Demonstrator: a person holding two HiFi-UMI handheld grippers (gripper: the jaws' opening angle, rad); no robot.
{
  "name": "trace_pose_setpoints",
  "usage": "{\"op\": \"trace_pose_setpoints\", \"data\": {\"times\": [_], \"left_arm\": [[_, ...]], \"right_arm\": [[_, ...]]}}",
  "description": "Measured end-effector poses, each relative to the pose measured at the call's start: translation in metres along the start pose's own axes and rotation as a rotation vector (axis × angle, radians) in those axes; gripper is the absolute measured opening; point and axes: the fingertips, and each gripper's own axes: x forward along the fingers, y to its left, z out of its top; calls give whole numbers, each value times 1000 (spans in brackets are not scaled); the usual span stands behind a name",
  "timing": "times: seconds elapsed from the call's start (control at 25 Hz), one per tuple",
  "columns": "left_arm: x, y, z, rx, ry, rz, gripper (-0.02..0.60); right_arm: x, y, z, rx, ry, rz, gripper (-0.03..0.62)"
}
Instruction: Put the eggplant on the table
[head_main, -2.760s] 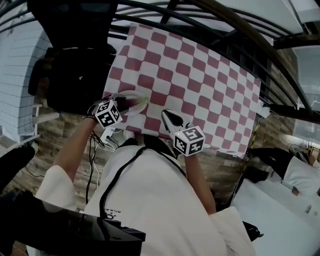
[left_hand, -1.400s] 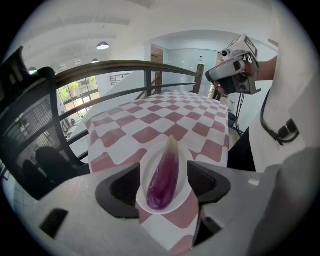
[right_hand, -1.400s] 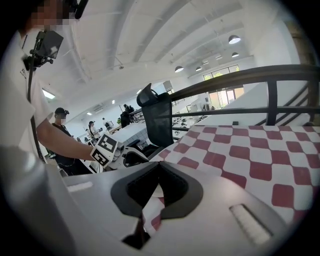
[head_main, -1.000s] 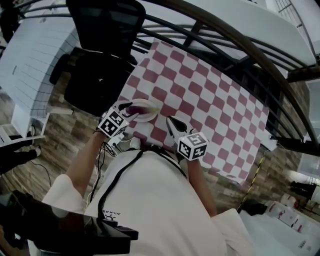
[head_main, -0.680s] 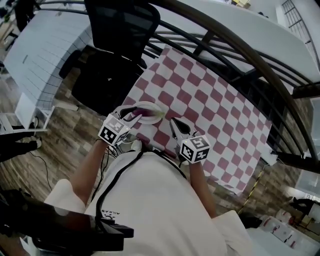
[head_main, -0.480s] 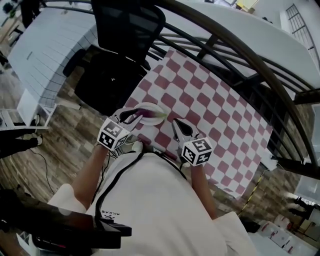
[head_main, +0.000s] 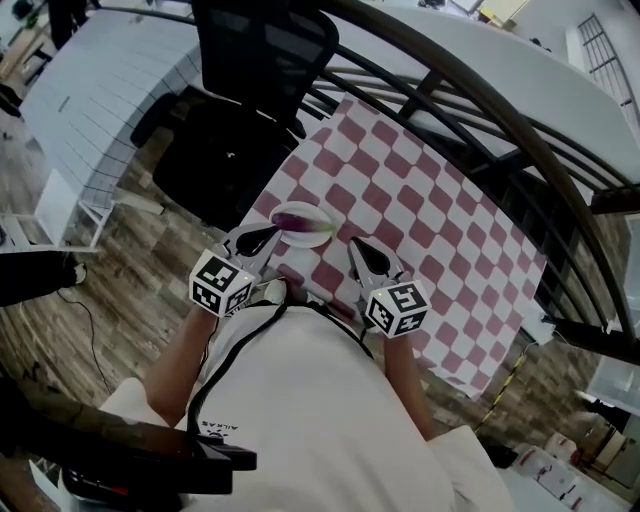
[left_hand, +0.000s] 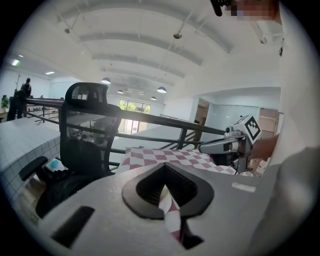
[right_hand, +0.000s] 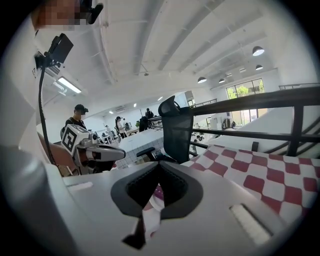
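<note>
Moved since the earlier left gripper view: the left gripper (head_main: 262, 236). Its tongs were then spread either side of the plate. It now sits drawn back, just short of the plate's near rim, with the tongs pressed together on nothing. Only checked cloth shows through their slit.

1. Right gripper (head_main: 360, 250): at the near edge of the surface, right of the plate. Tongs are pressed together and empty, as they were earlier. They point toward the plate, and purple shows through their slit.
2. Long purple eggplant with a pale green stem end (head_main: 308, 226): lying flat on a small round white plate (head_main: 296, 208). The plate rests on the surface near its near-left corner, so the eggplant is on the surface by way of the plate.
3. Rectangular surface under a red-and-white checked cloth (head_main: 430, 220): nothing else seen on it.
4. Black mesh office chair (head_main: 262, 50): beyond the left corner.
5. Dark curved metal railing (head_main: 480, 90): along the far side.

Handling note (judgement): the release looks made and the step in hand is the left gripper's retreat. Draw it straight back along the line of its tongs, not sideways. The plate sits close to the edge, and a nudge on its rim could slide or tip it.
</note>
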Motion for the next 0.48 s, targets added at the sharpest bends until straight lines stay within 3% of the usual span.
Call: {"op": "trace_pose_setpoints", "data": {"times": [0.16, 0.48], "left_arm": [[0, 0, -9, -51, 9, -5, 6], [0, 0, -17, -60, 20, -32, 6]], "right_arm": [[-2, 1, -3, -5, 3, -7, 6], [-3, 2, -9, 0, 16, -30, 6]]}}
